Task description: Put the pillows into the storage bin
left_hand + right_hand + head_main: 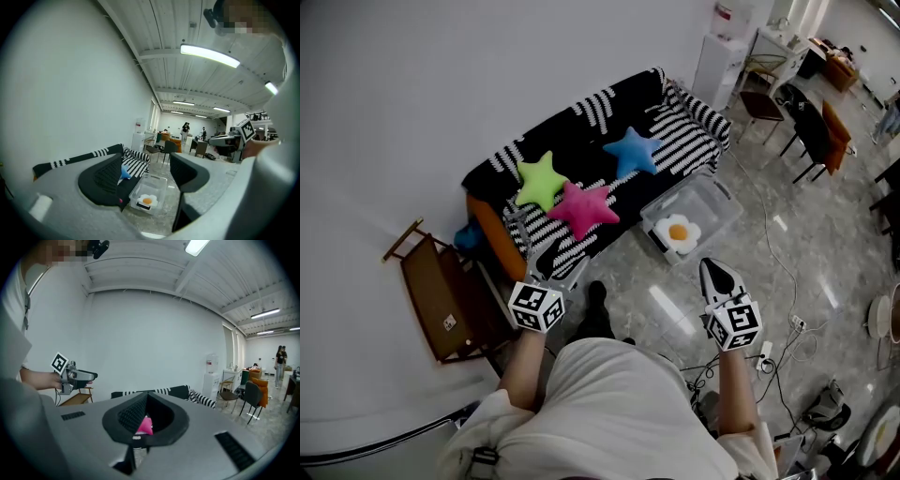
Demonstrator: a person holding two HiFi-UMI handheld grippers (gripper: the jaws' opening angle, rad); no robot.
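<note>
Three star pillows lie on the black-and-white striped sofa [675, 141]: green [542, 180], pink [581, 208] and blue [633, 152]. On the floor in front stands the clear storage bin [712, 208] with a fried-egg pillow [679, 232] inside. My left gripper [542, 264] is held before the sofa's near end, short of the pillows. Its jaws are open and empty in the left gripper view [145, 176], and the bin [157, 183] shows between them. My right gripper [714, 270] hovers just this side of the bin, its jaws together on nothing [146, 399].
A wooden chair [441, 295] stands left of the sofa, beside an orange cushion [492, 239]. A water dispenser [719, 56] and dark chairs [811, 131] are at the far right. Cables and a power strip [766, 354] lie on the glossy floor near my feet.
</note>
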